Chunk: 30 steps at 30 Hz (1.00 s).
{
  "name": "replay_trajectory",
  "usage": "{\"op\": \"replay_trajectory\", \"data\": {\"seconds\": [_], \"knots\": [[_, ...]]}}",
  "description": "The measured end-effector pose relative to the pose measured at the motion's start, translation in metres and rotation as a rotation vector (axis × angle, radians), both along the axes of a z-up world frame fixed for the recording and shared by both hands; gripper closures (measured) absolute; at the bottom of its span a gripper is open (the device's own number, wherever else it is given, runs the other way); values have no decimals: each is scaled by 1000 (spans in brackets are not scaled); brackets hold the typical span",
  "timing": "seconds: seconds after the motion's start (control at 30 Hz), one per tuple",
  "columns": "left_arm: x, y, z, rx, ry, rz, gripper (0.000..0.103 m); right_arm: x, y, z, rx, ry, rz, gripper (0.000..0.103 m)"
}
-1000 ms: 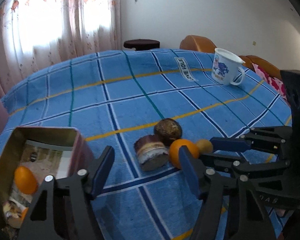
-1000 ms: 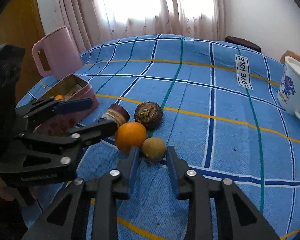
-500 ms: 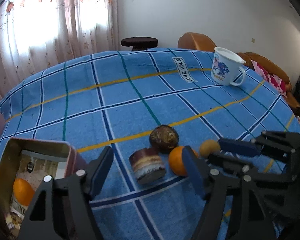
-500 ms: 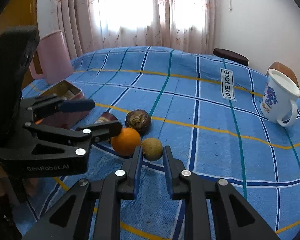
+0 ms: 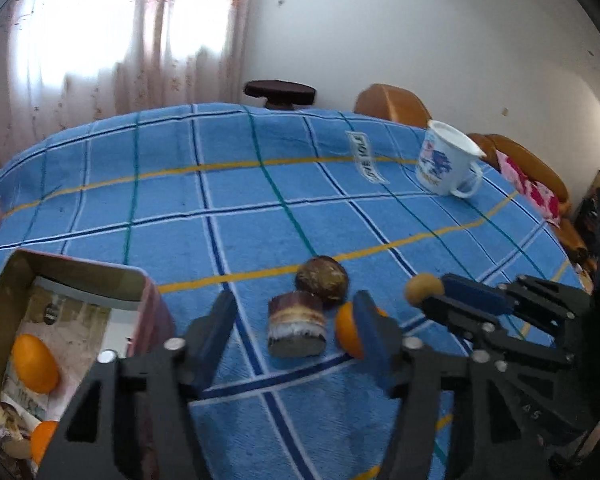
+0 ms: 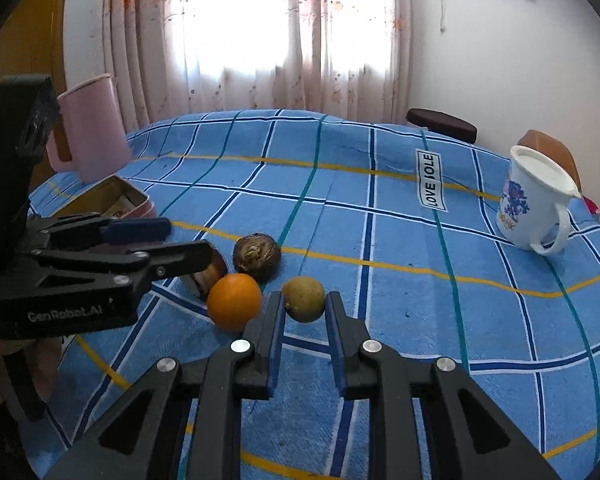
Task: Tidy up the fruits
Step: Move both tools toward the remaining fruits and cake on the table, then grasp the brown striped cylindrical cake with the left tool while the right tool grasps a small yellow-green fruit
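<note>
Right wrist view showed me the small greenish-brown fruit (image 6: 303, 299) clamped between the tips of my right gripper (image 6: 302, 303), the jaws clenched on its sides, low over the blue checked worktop (image 6: 420, 300) and just right of the orange (image 6: 234, 301). Only its near half sat between the pads, so I judged it could squirt forward out of the grip on any jerk and roll across the cloth. It was nearly round; what long axis it had lay roughly across the jaws, and I could not tell which end was the stem.

Behind the orange sat a dark wrinkled fruit (image 6: 257, 257) and a short brown cylinder (image 5: 297, 329). My left gripper (image 5: 294, 324) hung open around that cylinder without touching it, its jaws having just been closing; its right pad stood close against the orange and I thought it might knock it away. Further left stood the open tin (image 5: 80, 270), holding two oranges; a white mug (image 6: 534, 204) and pink jug (image 6: 90, 132) stood well apart.
</note>
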State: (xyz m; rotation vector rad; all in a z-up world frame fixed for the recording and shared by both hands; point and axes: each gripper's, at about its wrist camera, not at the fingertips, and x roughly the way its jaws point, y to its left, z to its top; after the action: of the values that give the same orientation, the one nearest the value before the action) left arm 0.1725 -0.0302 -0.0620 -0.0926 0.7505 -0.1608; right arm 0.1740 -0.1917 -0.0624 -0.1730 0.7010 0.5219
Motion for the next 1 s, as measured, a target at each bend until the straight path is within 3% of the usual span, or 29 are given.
{"op": "replay_trajectory", "data": {"seconds": [0.1,0.23,0.37,0.4,0.47,0.5,0.53,0.9,1.0], "knots": [[6,-8,-7,49,26,-14,42,-1,-2,1,10,-6,-2,82],[12,-12,-7,43,39,-20,42,0,-4,2,26,-2,-8,82],[18,1,-12,-65,89,-11,43,0,-5,3,26,-5,-8,82],[17,2,-12,-72,86,-10,46,-1,-5,3,28,-10,-8,82],[13,0,-12,-78,75,-25,62,-1,-6,4,29,-14,-10,82],[11,-2,-10,-62,67,-20,64,-2,-6,3,31,-15,-11,82],[10,-4,-10,-40,62,-19,72,-2,-7,4,32,-18,-12,82],[-10,-6,-10,-2,34,-56,72,-6,-10,7,51,-37,-9,82],[-3,-8,-15,5,62,-52,64,-6,-8,7,45,-40,-9,82]]}}
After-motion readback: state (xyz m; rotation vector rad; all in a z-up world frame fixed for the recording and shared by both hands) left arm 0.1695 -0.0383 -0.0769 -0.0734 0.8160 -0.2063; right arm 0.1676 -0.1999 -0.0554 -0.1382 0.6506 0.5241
